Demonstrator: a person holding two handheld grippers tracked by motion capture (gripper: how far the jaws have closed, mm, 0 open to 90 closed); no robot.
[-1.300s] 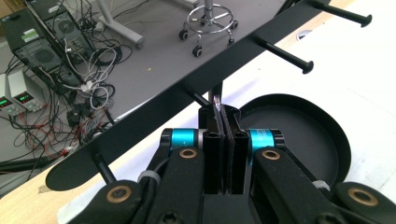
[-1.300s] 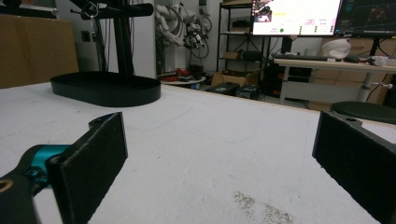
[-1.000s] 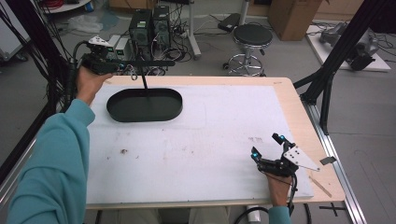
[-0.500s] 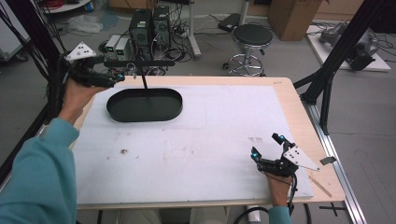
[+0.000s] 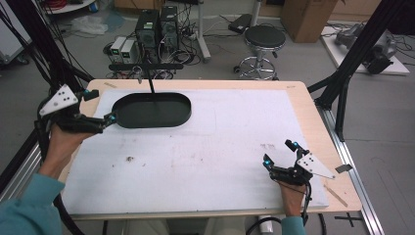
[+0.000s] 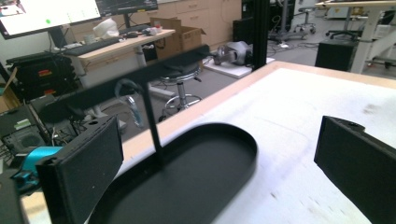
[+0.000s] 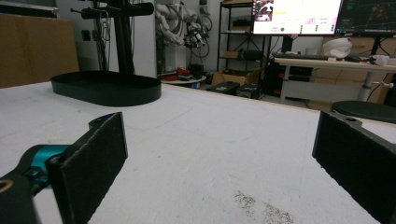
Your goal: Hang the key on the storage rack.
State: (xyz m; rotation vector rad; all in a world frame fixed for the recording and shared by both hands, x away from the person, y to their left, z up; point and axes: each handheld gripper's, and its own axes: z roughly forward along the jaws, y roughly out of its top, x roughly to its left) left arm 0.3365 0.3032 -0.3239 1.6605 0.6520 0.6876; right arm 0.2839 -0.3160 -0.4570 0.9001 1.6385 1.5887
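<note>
L gripper (image 5: 100, 108) sits at the left end of the black oval tray (image 5: 152, 110), fingers spread wide w/ nothing between them – looks like the approach step, before any grasp. Tray lies at the desk's (image 5: 205, 147) far-left part, long axis running across the desk, thin T-post upright from it. Next: probably close on the tray rim. R gripper (image 5: 279, 157) rests near-right, fingers open too, empty.

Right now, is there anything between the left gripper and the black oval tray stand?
Nothing visible. The left gripper, jaws just opened, empty, sits beside the black oval tray stand at its left end; only bare white table mat lies around.
</note>
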